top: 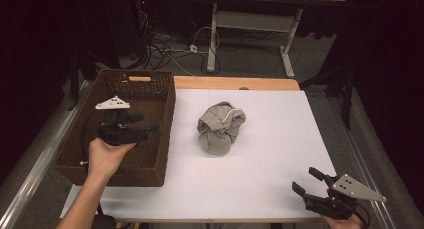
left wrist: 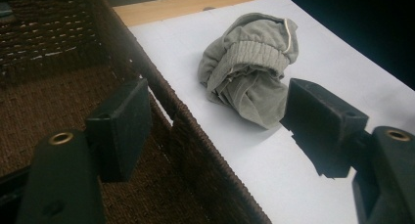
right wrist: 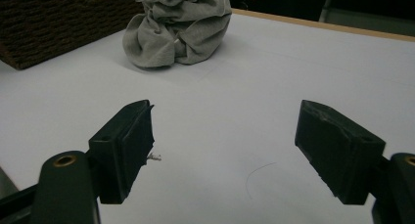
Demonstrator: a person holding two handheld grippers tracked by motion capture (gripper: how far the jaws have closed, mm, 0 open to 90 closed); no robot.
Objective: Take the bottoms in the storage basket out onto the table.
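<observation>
From the high view I see my left gripper [top: 154, 128] held over the brown wicker basket [top: 165, 154], its jaws parted with nothing between them. The grey bundled cloth [top: 220, 127] lies on the white table cover [top: 270, 154], just right of the basket and apart from it. My right gripper [top: 307, 181] sits at the near right corner, jaws spread and empty.

In the left gripper view, my jaws straddle the basket's right wall [left wrist: 195, 136], the cloth [left wrist: 249, 72] beyond.

In the right gripper view, my jaws gape over bare cover [right wrist: 274, 87], the cloth [right wrist: 178, 26] well ahead.
</observation>
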